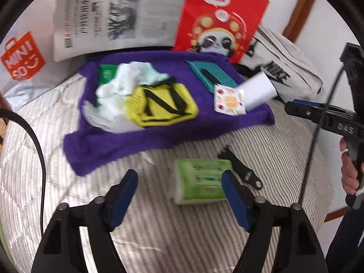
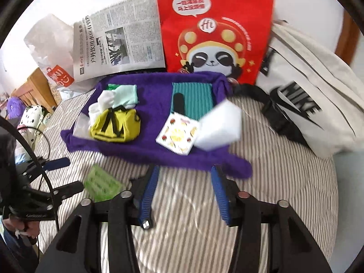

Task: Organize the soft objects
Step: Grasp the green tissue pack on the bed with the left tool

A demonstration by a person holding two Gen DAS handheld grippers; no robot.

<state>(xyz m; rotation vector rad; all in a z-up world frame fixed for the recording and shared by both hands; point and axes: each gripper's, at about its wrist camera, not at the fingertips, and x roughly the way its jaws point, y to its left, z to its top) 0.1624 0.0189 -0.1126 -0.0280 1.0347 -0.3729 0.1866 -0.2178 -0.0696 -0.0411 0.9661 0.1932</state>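
Both claws hang spread over a striped bed cover [image 2: 284,182] — the left gripper [image 1: 179,182] empty, a green tissue pack [image 1: 201,183] lying just ahead between its blue pads, the right gripper [image 2: 185,177] empty at the purple towel's [image 2: 154,150] near edge. On the towel lie a yellow pouch [image 2: 116,127], pale socks [image 2: 118,96], a patterned square packet [image 2: 177,135], a white sponge block [image 2: 219,126] and a teal item [image 2: 193,96] — a red panda bag [image 2: 216,29], a newspaper [image 2: 118,45] and a white Nike bag [image 2: 314,104] stand behind
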